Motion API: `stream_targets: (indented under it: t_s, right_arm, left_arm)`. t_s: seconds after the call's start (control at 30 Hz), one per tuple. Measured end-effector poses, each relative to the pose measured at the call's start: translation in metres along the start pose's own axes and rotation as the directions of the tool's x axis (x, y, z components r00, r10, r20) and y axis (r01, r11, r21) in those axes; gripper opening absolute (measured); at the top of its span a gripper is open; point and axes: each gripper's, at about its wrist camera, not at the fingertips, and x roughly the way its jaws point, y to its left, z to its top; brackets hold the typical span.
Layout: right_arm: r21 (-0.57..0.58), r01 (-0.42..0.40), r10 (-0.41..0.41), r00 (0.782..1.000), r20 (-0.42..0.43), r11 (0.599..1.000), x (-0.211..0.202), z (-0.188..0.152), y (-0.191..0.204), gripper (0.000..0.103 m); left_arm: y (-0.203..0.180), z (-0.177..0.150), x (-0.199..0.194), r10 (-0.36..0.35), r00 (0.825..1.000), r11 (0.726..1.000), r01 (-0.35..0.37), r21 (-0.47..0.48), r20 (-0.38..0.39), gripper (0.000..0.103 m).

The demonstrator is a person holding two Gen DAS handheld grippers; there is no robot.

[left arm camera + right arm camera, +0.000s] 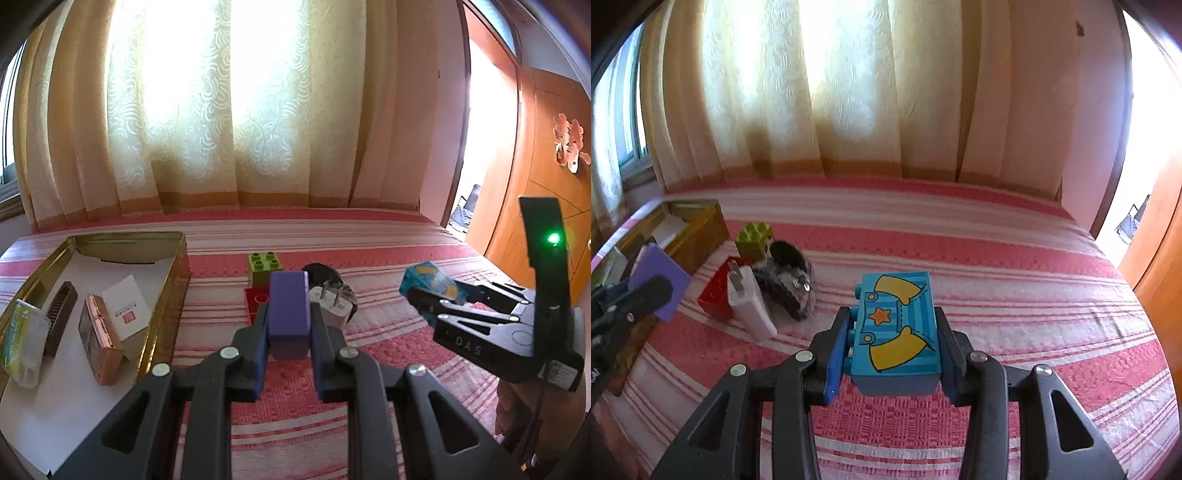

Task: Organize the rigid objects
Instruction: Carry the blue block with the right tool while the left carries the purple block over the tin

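Left wrist view, your left tool (289, 328): clamped on the purple block (288, 314), which stands up between the pads above the bed (388, 354)
Left wrist view, tin: the open gold tin (177, 280) lies to your left on the bedspread; its right wall runs just beside your left finger, and its near end leaves the picture
Left wrist view, tin contents: a copper-coloured case (99, 343), a brown comb (61, 317), a green-labelled clear box (23, 339) and a white card (127, 308), with bare white floor nearer you
Left wrist view, ahead: green brick (265, 267), red brick (255, 301), white charger (334, 306) and a dark fuzzy item (328, 275) crowd just beyond the block
Left wrist view, right side: your right tool (434, 301) is well apart, with striped bedspread between
Right wrist view, your right tool (892, 332): closed on the blue printed brick (899, 328), held clear of the bed (997, 266)
Right wrist view, room: open bedspread ahead and right, up to the curtain (849, 92) and the bed's right edge by the door (1160, 240)
Right wrist view, left side: the clutter and tin (701, 229) sit near your left tool (631, 295)
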Motion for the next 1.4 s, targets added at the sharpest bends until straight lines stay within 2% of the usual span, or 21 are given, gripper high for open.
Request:
stream_targets:
  t_s: [0.33,0.7,0.97,1.4]
  right_arm:
    - [0.026,-0.066,0.061,0.983,0.172,0.997,-0.033,-0.004,0.005,0.044]
    - [0.01,-0.071,0.063,0.932,0.356,0.997,-0.068,-0.014,0.025,0.044]
    - [0.001,-0.081,0.074,0.922,0.379,0.997,-0.073,-0.014,0.037,0.044]
    - [-0.017,-0.126,0.122,0.909,0.399,0.992,-0.077,-0.015,0.056,0.044]
  left_arm:
    - [-0.001,0.0,-0.009,0.016,0.999,1.0,-0.017,0.009,0.041,0.018]
    - [0.005,-0.002,-0.019,0.03,0.996,1.0,-0.03,-0.003,0.082,0.018]
    - [0.007,-0.004,-0.03,0.049,0.991,0.999,-0.05,0.01,0.125,0.018]
    - [0.021,-0.005,-0.037,0.038,0.992,0.999,-0.035,-0.023,0.123,0.018]
